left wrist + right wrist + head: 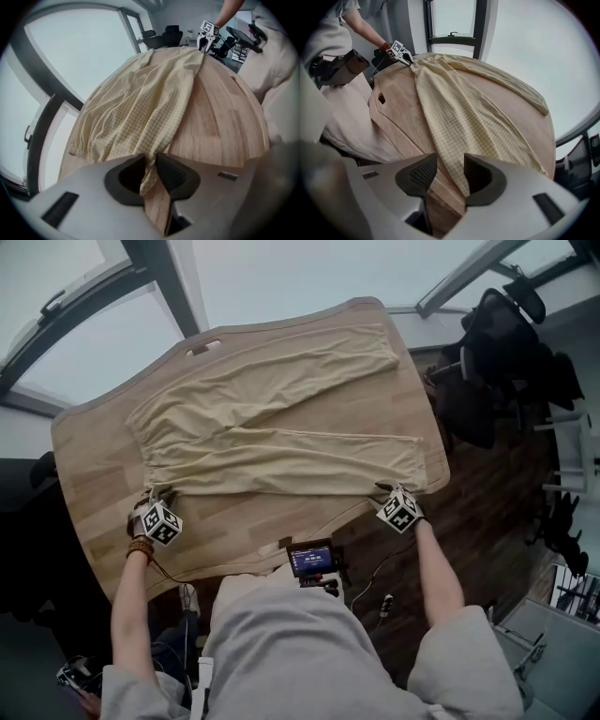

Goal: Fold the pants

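Note:
Pale yellow checked pants (281, 427) lie spread flat on the wooden table (103, 484), waist to the left and both legs running right. My left gripper (155, 495) points down at the near waist corner. In the left gripper view the gripper (150, 171) is open by a narrow gap, and the cloth corner (149, 176) hangs loose in that gap. My right gripper (382, 488) stands at the near leg's hem corner. In its own view the gripper (450, 176) is open wide, with the hem (457, 173) lying between the jaws, unpinched.
Dark office chairs (497, 352) stand right of the table. A small device with a lit screen (311, 559) hangs at the person's chest, near the table's front edge. A slot handle (203, 348) is cut into the far table edge. Windows lie beyond.

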